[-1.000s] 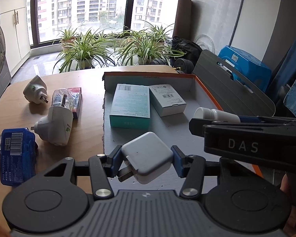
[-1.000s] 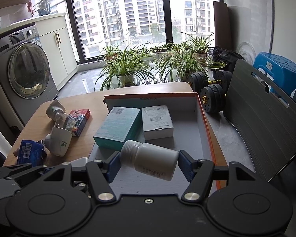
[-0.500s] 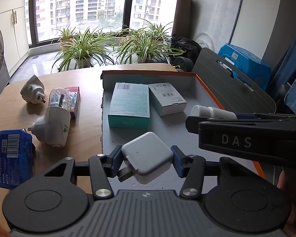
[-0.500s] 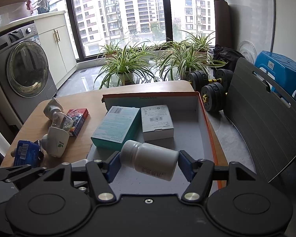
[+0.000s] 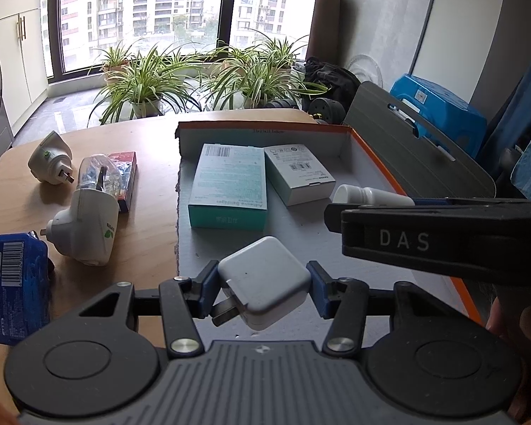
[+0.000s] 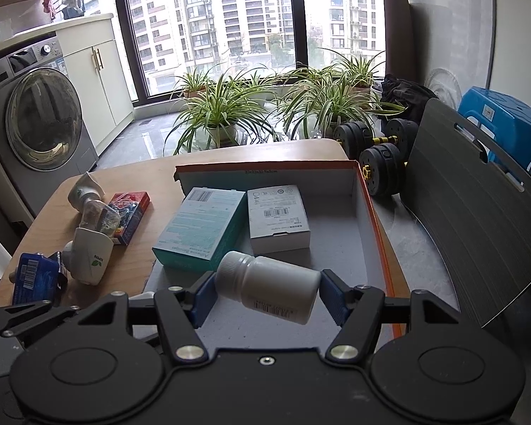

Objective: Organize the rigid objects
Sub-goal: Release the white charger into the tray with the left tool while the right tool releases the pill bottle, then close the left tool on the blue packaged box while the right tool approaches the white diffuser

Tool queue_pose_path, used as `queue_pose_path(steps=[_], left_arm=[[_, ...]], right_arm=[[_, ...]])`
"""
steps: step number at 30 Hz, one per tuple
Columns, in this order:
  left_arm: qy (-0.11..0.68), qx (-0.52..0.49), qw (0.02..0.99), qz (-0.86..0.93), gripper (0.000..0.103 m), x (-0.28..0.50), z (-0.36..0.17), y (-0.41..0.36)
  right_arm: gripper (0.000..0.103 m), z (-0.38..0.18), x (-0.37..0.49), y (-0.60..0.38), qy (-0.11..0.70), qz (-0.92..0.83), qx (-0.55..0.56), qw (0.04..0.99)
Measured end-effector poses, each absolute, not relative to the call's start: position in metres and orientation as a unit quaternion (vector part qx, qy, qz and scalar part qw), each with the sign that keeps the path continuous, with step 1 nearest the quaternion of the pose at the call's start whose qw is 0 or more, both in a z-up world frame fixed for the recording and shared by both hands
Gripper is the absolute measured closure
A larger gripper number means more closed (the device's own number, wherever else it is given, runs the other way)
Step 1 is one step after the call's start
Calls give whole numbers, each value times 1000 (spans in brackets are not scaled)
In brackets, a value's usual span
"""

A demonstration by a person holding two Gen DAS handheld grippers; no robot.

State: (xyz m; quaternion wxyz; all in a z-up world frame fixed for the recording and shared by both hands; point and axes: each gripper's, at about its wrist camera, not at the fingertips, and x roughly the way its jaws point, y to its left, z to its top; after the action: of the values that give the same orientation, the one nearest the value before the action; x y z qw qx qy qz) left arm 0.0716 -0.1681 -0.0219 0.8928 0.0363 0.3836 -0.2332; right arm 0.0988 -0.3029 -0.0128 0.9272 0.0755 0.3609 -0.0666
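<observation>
- The left gripper (image 5: 263,288) is squeezing a small white square plug charger (image 5: 263,281) between its blue pads; the metal prongs stick out toward 8 o'clock
- The right gripper (image 6: 267,292) is squeezing a white plastic pill bottle (image 6: 269,285) that lies on its side, with the cap toward 9 o'clock
- Both things hang in the air above the near end of the big flat cardboard box with the orange edge (image 5: 368,148)
- Inside the box, toward 12 o'clock from the charger, lie a teal and white carton (image 5: 228,186) and a smaller white carton (image 5: 299,173); they sit side by side and look like they touch
- Out on the round wooden table (image 5: 148,212), at 9 o'clock from the box, wait two white plug-in gadgets (image 5: 85,230), a blue packet (image 5: 16,283), a red box (image 5: 127,177) and a clear crinkly bag (image 5: 97,171)
- I think the step now is carrying: two hard things are picked up and ready to go in the box
- Next, each hand should go down onto the bare grey floor of the box, near the cartons but not on top of them, and then let go
- The bottle is round, so it may roll; it would be better stood up or tucked beside a carton
- After that, the things on the table need picking up too
</observation>
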Motion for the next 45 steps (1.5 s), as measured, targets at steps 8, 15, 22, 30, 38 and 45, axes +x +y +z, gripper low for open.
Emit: queue_pose_path(steps=[8,15,22,30,38,45], left_arm=[[386,37,891,-238,50,77,-25,-172],[388,38,888,-243,50,83,-29,-177],[389,38,887,-246,50,88,-31,-183],[376,32,892,-250,49,84,-22,-184],[365,21,905,-218,36,76,-9,-161],[364,16,916,-167,30,69,-3,-117]], right_arm=[[27,-18,112,-307,369,-69,74,924],[27,-23,124,-309,374,-67,72,922],[26,-21,132,-313,365,-74,69,925],[21,-6,122,-314,343,-80,69,933],[19,8,109,-296,328,-67,63,940],[19,10,102,-270,328,-46,60,942]])
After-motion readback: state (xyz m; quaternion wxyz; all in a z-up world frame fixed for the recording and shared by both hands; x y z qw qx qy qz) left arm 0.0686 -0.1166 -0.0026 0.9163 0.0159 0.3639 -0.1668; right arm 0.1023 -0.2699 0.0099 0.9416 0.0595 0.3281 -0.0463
